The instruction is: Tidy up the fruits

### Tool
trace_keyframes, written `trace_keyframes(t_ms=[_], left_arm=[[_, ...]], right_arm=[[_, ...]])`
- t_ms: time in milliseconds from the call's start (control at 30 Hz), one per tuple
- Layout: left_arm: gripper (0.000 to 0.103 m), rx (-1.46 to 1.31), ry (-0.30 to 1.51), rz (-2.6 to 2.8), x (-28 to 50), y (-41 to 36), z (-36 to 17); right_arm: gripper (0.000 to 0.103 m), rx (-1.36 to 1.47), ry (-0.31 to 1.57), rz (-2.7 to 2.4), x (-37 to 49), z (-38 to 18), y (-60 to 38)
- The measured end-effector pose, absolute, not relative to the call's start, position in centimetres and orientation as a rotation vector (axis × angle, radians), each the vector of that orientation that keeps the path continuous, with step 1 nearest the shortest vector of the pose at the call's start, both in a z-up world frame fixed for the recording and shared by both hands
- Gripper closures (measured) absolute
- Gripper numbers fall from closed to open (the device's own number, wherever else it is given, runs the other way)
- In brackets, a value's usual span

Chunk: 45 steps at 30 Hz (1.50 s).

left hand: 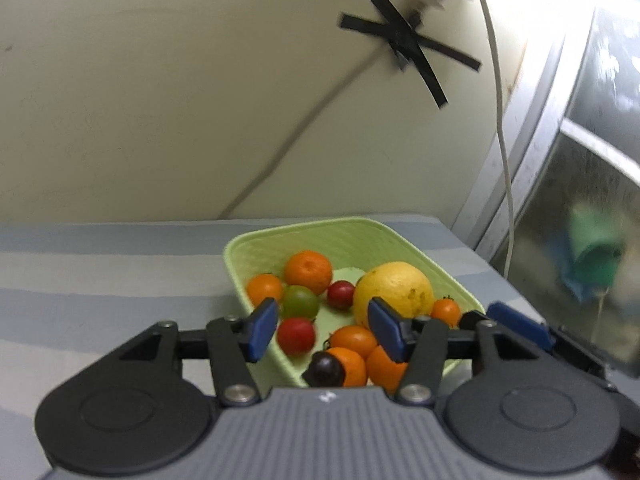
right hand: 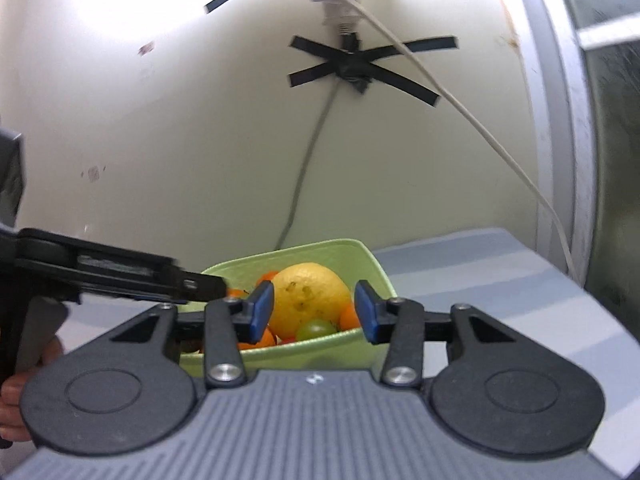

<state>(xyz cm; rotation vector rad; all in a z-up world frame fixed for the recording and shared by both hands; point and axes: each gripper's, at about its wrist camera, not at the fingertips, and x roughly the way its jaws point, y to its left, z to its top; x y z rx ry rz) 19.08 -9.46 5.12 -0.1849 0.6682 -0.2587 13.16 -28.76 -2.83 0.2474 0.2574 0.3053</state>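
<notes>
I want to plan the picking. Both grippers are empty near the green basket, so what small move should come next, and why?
Probably ease the left gripper down onto the red tomato. Its jaws stand open, nothing between them, and that tomato lies just ahead near the green basket's close rim.

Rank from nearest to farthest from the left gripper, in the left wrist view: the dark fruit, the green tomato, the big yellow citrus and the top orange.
From the left gripper:
1. Dark fruit, low at the basket's near end.
2. Green tomato, by the left pad; big yellow citrus, behind the right pad. Too close to call.
3. Top orange, toward the back left.
</notes>
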Motion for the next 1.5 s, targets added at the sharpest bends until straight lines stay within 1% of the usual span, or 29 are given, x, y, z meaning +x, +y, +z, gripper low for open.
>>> trace_keyframes(t_ms=[133,300,333,367,433,567,633,800,867,967,1500], left_arm=[[0.049,-0.191,0.647,-0.221,16.3,-8.0,5.6],[0.036,-0.081,0.627,-0.148,11.9,-7.6,4.8],[0.033,-0.07,0.628,-0.141,10.9,-7.5,4.5],[0.025,-0.065,0.631,-0.137,10.2,-7.4,4.2],[0.017,-0.052,0.628,-0.12,8.5,-7.1,3.7],[0.016,-0.024,0.613,-0.089,5.8,-6.6,2.9],[0.013,-0.022,0.612,-0.076,4.9,-6.3,2.6],[0.01,-0.015,0.617,-0.057,3.3,-5.7,1.8],[0.003,-0.012,0.613,-0.046,2.9,-5.6,1.6],[0.0,-0.001,0.601,-0.025,2.6,-5.4,1.5],[0.0,0.1,0.597,0.061,3.0,-6.1,0.9]], right_arm=[[0.056,0.285,0.253,0.257,11.5,-2.7,-28.9],[0.055,0.321,0.298,0.25,9.0,-3.8,-28.4],[0.054,0.333,0.306,0.251,8.5,-3.9,-28.3],[0.054,0.349,0.31,0.252,7.8,-4.1,-28.2],[0.051,0.383,0.324,0.266,6.5,-4.5,-28.0],[0.049,0.413,0.358,0.289,4.4,-5.3,-26.6],[0.046,0.394,0.346,0.293,3.5,-5.1,-25.9],[0.046,0.407,0.368,0.296,3.2,-5.1,-25.3],[0.046,0.416,0.369,0.29,3.1,-5.1,-25.3],[0.046,0.429,0.369,0.285,3.0,-5.3,-25.6],[0.045,0.465,0.376,0.303,3.5,-5.6,-26.3]])
